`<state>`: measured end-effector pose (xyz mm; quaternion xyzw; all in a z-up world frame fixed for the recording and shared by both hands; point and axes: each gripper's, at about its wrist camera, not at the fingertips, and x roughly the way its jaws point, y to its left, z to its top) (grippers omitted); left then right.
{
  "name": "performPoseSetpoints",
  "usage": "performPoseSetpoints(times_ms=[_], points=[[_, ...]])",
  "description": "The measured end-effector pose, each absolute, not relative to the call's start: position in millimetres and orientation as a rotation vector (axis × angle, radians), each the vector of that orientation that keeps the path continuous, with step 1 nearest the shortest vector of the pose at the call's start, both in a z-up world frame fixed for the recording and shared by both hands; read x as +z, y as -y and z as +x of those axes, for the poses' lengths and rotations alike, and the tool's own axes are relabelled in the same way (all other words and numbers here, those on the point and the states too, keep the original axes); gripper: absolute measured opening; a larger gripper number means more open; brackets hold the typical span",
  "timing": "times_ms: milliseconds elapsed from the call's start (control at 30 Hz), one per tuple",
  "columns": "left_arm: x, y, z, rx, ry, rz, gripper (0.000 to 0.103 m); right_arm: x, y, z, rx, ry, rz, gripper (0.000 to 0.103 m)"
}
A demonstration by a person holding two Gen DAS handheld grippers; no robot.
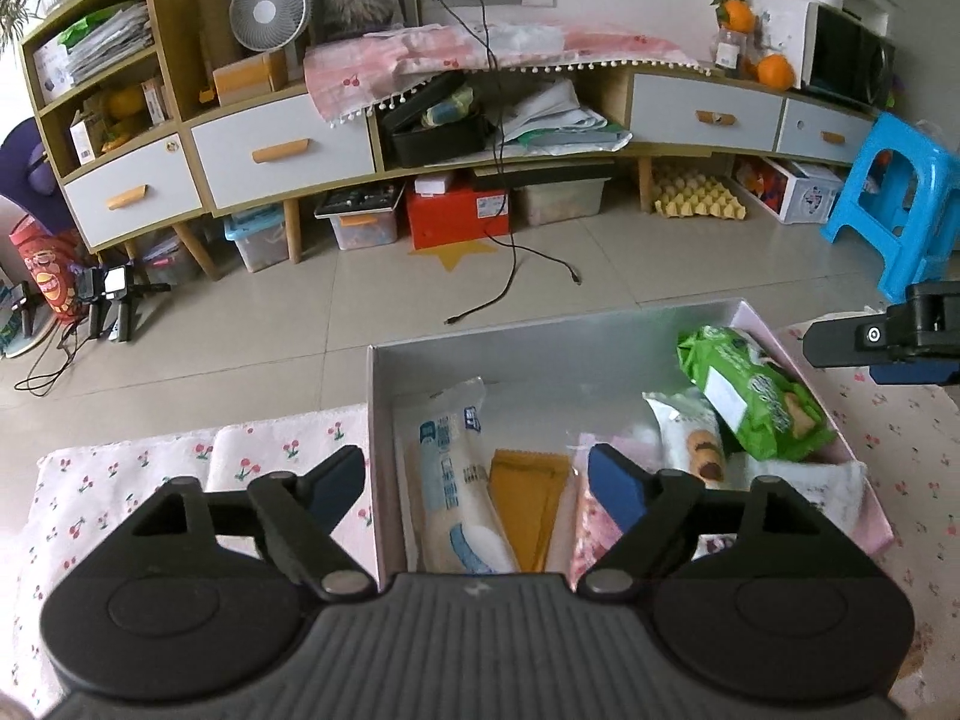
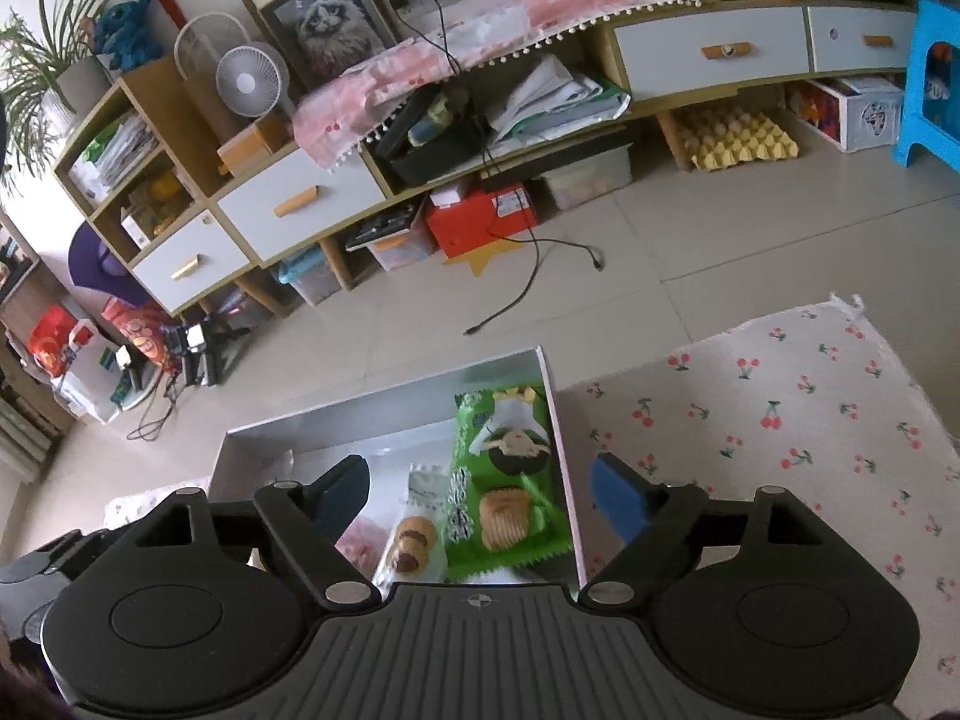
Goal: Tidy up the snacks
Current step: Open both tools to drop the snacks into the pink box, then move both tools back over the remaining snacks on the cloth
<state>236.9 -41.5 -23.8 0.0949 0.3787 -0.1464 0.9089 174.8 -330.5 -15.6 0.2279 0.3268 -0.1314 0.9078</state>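
Note:
An open box with a silver lining and pink outer walls stands on a cherry-print cloth. Inside lie a white and blue packet, a yellow packet, a pink packet, a white cookie packet and a green biscuit packet. My left gripper hovers open over the box's left half, its pads touching nothing. In the right wrist view the green packet leans on the box's right wall, beside the cookie packet. My right gripper is open above them, holding nothing.
The cloth spreads to the right of the box. Beyond it lies tiled floor with a loose black cable. A long cabinet with drawers lines the far wall, with bins and a red box beneath. A blue stool stands far right.

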Motion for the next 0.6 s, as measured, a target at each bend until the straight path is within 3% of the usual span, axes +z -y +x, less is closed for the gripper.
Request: performPoseSetpoints(times_ms=[600], points=[[-5.9,19.6,161.1,-0.337,-0.823,0.117,0.102,-3.6,283.4,92.7,-0.266,-0.726,0.344,0.088]])
